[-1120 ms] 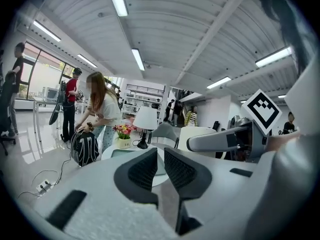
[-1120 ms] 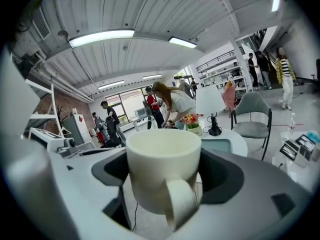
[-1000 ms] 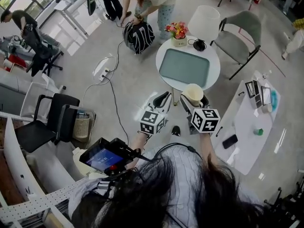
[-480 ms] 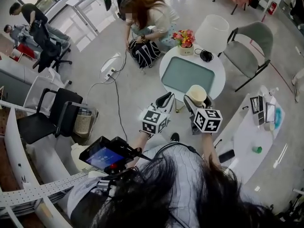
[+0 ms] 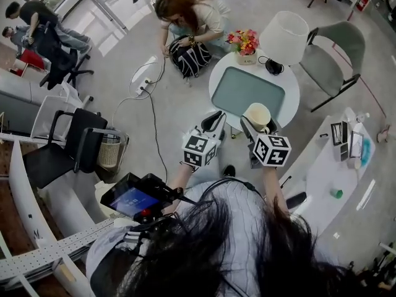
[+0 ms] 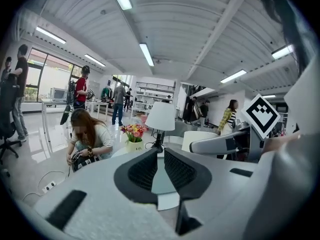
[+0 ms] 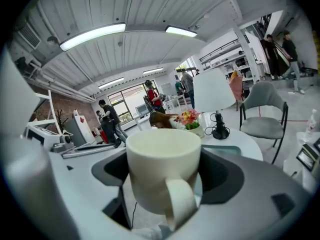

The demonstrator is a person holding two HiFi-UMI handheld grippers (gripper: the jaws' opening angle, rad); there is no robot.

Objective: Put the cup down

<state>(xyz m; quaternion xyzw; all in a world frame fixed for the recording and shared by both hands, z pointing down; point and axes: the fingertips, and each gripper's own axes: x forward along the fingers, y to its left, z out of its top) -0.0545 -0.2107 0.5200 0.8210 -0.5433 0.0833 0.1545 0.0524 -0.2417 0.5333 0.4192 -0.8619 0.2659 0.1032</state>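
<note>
Grey floor (image 5: 173,110) spreads through an open office. On it stands a round white table (image 5: 292,98) bearing a pale green tray (image 5: 247,91), a pot of flowers (image 5: 243,42) and a white lamp (image 5: 283,37). A grey chair (image 5: 331,60) stands beside the table.

The cup (image 7: 162,169) is a plain cream mug with a matt surface, a straight wall that rounds in at the base, and 1 thick loop handle turned toward the right gripper's camera. It sits upright, clamped by its sides between the 2 jaws of the right gripper (image 5: 257,124). It is held in the air and, in the head view, shows over the table's near rim.

The left gripper (image 6: 161,170) hangs just beside it, its jaws drawn almost together with a slim gap and nothing between them.
</note>
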